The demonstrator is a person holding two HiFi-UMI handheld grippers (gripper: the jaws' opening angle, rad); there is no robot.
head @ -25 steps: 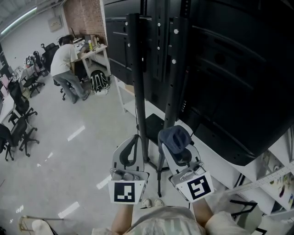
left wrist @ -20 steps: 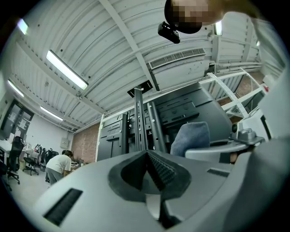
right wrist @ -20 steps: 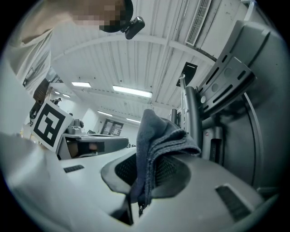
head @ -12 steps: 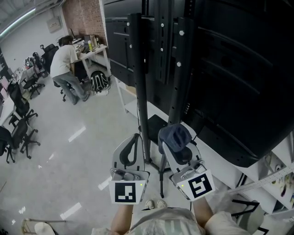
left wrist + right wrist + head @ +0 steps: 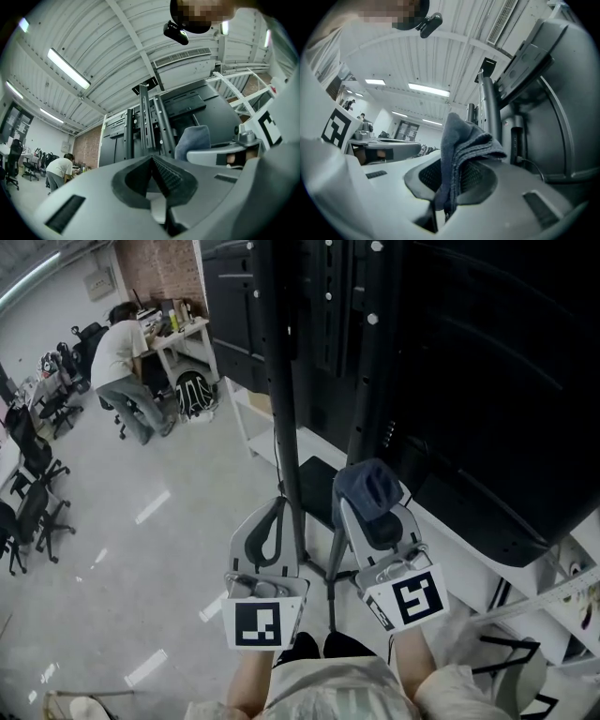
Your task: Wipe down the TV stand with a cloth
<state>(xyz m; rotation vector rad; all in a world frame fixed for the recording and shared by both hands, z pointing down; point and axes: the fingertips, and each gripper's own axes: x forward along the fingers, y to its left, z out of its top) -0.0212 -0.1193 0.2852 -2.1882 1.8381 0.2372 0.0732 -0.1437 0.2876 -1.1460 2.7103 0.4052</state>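
The TV stand's two black upright poles [image 5: 281,381] rise right in front of me, with the black back of the TV [image 5: 487,381] to the right. My left gripper [image 5: 277,507] is shut and empty, its tip beside the left pole low down. My right gripper [image 5: 370,501] is shut on a folded blue-grey cloth [image 5: 368,488], close to the lower part of the right pole [image 5: 367,381]. In the right gripper view the cloth [image 5: 461,145] sticks up from the jaws, with a pole [image 5: 487,112] just behind it. In the left gripper view the poles [image 5: 146,122] and the cloth [image 5: 194,140] show beyond my shut left gripper [image 5: 152,161].
The stand's dark base plate [image 5: 314,488] lies on the glossy floor. A white low shelf [image 5: 469,563] runs along the right. Far left, a person [image 5: 112,357] sits at a desk, with a backpack [image 5: 195,395] and office chairs [image 5: 33,493] nearby.
Both grippers have come a little closer to the poles; the right one with the cloth has shifted right and up toward the right pole. The left gripper stays shut.
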